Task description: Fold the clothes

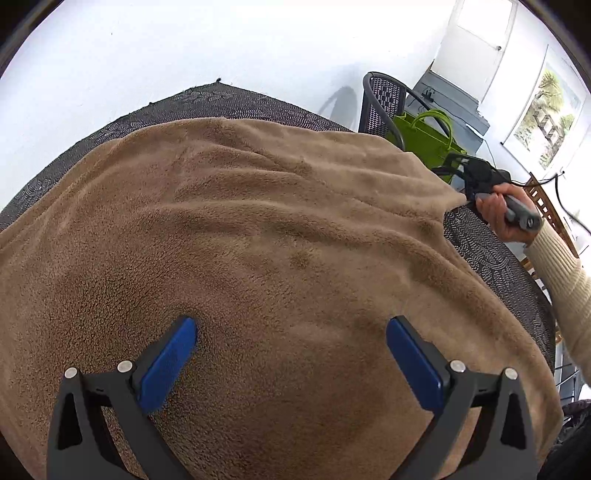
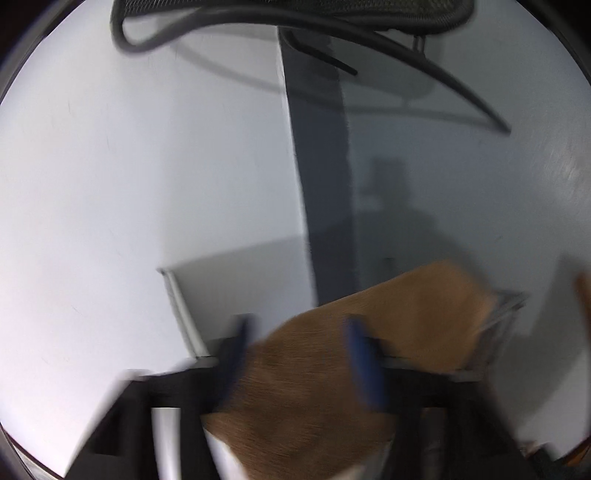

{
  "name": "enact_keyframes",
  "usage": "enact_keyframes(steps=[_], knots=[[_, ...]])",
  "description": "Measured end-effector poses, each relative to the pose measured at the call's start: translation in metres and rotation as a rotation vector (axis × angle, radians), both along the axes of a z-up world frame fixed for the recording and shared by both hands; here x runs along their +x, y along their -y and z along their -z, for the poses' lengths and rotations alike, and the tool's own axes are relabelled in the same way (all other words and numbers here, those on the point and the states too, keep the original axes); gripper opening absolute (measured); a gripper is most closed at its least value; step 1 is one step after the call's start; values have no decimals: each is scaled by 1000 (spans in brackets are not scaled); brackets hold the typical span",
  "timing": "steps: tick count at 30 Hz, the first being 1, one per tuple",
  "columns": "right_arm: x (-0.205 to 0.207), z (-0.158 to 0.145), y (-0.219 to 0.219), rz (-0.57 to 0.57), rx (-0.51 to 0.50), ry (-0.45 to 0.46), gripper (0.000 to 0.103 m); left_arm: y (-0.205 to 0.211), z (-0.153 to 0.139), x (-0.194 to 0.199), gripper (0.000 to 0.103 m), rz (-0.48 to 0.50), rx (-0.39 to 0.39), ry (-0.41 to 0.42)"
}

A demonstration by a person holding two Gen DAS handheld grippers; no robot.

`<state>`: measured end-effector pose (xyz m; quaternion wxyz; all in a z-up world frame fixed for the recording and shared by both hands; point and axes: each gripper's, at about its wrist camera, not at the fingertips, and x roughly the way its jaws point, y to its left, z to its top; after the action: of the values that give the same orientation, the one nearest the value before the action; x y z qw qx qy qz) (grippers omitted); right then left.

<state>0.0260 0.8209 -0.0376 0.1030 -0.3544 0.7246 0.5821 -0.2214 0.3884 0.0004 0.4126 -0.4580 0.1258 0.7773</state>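
A brown fleece blanket (image 1: 280, 236) lies spread over most of the round table (image 1: 221, 99), which has a dark patterned cover. My left gripper (image 1: 295, 350) hangs just above the blanket's near part, open, with its blue pads (image 1: 173, 362) wide apart and nothing between them. At the blanket's far right corner a hand (image 1: 498, 214) in a cream sleeve holds my right gripper (image 1: 458, 173). In the blurred right wrist view the right gripper (image 2: 299, 358) is open, and the blanket corner (image 2: 406, 314) lies between and past its blue pads (image 2: 364, 362).
A black mesh chair (image 1: 384, 99) and a green bag (image 1: 428, 136) stand behind the table on the right. A white wall runs along the back. A chair (image 2: 295, 14) and a dark grey strip (image 2: 321, 184) show ahead in the right wrist view.
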Motion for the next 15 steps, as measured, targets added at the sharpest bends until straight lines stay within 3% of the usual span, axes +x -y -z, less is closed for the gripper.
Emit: enact_keyframes(steps=[2,9,15], knots=[[6,-8,-8,-76,53,-8,79,-1,0,1,103,-1,-4,-8],[35,13,-16,-189,-93,-35,83,-9,3,5,103,-2,-56,-56],[23,38,19,-256,-207,-119,86,-10,4,7,103,-1,-65,-70]])
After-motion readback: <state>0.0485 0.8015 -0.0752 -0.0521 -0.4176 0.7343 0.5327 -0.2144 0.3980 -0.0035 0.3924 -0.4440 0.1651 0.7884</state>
